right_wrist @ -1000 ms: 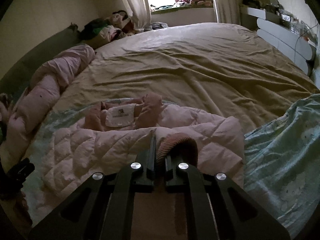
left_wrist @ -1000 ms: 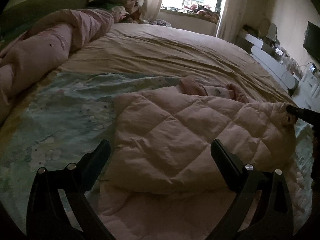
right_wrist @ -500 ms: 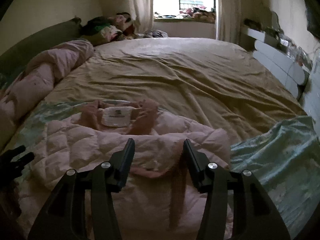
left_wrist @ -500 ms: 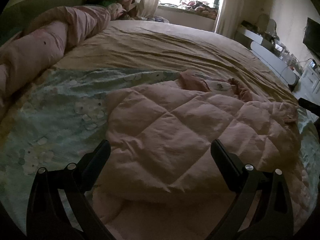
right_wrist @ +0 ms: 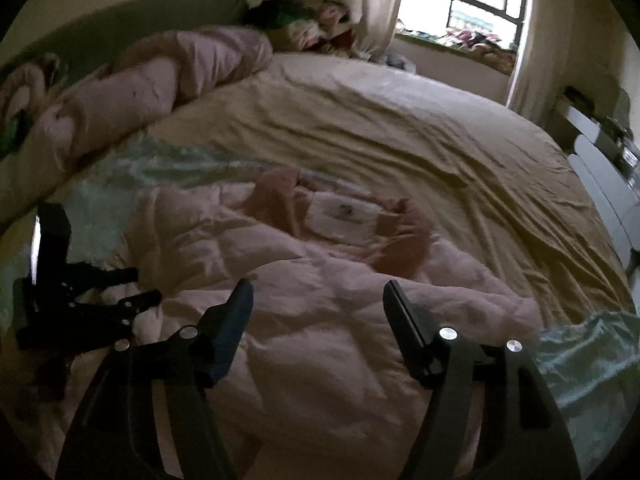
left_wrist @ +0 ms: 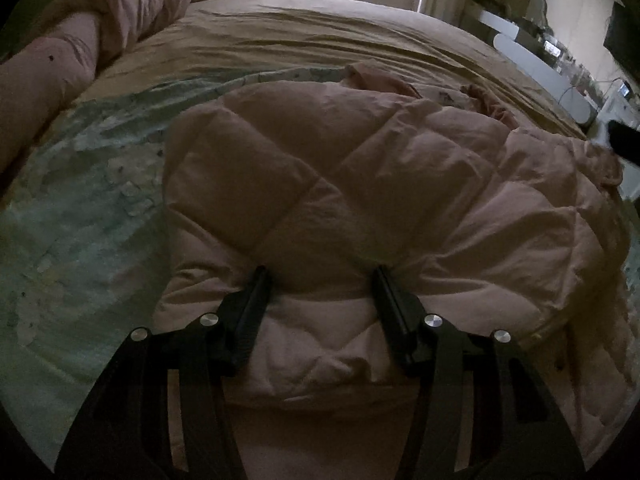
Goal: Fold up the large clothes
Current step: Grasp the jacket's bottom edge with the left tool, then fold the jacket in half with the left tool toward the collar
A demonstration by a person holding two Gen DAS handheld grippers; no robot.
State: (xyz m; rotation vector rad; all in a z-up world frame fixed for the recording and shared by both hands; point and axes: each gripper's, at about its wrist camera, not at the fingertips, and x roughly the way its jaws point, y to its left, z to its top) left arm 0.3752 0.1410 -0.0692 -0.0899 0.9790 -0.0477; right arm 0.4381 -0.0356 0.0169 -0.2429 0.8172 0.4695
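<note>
A pink quilted jacket (left_wrist: 400, 168) lies folded on the bed, collar and white label (right_wrist: 344, 216) at its far side. My left gripper (left_wrist: 320, 284) is down on the jacket's near folded edge and its jaws are closing, with a puffy bulge of fabric pinched between the fingers. It shows from the side in the right wrist view as the left gripper (right_wrist: 80, 300) at the jacket's left edge. My right gripper (right_wrist: 318, 292) hovers over the jacket (right_wrist: 320, 360); its jaws are opening with nothing between them. Its tip, the right gripper (left_wrist: 624, 142), pokes in at the far right.
A teal patterned sheet (left_wrist: 80, 200) lies under the jacket on a beige bedsheet (left_wrist: 320, 40). A rolled pink duvet (right_wrist: 160, 80) runs along the left side. White furniture (left_wrist: 540, 68) stands to the right, and a window (right_wrist: 472, 0) with curtains is at the back.
The left gripper sank onto the jacket's near edge and closed in on the fabric. The right gripper let go of the ribbed cuff, opened, and swung left over the jacket.
</note>
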